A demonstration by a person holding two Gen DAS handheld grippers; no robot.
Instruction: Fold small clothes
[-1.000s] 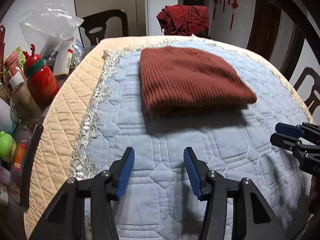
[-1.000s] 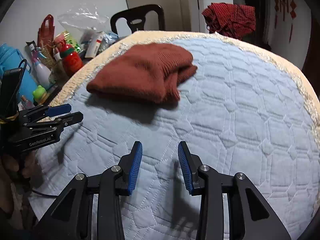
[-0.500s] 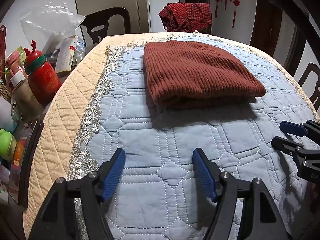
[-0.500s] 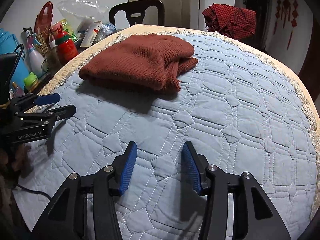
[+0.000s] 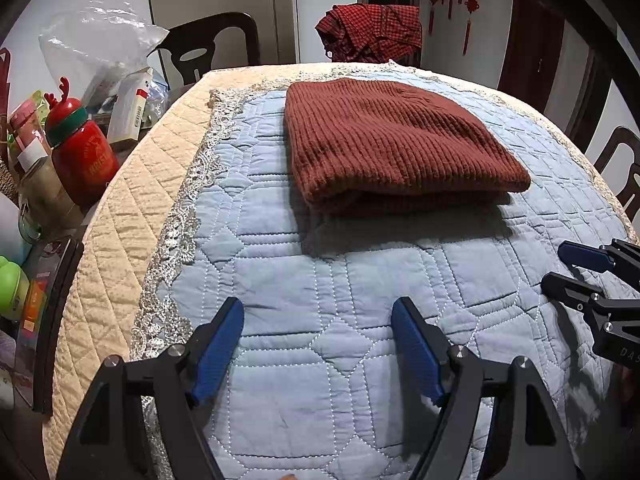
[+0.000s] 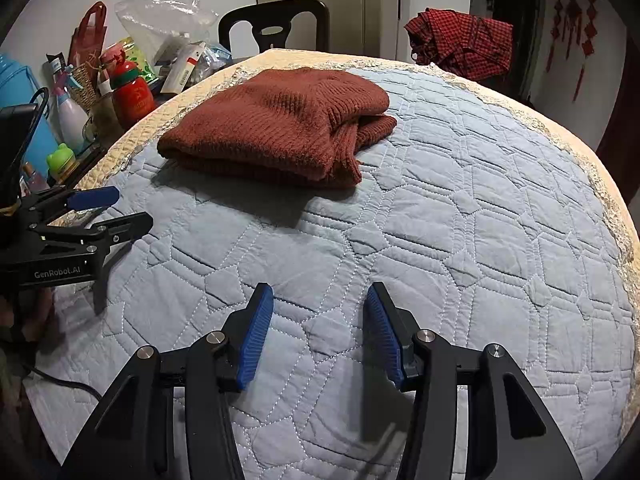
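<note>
While both your grippers, left [image 5: 318, 344] and right [image 6: 316, 336], have just spread apart, empty, sweater [image 5: 394, 142] lies folded on quilt [image 6: 480, 220]: fold looks finished.

The left hand-held gripper [image 5: 318, 340] tilts downward, its jaws just opened wider, nothing between them. The right hand-held gripper [image 6: 320, 330] beside it likewise stands parted and empty.

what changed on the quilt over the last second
Both the left hand-held gripper and the right hand-held gripper have just been opening, with nothing between their jaws. The folded rust-brown ribbed knit garment lies as before on the pale blue quilted cover.
</note>
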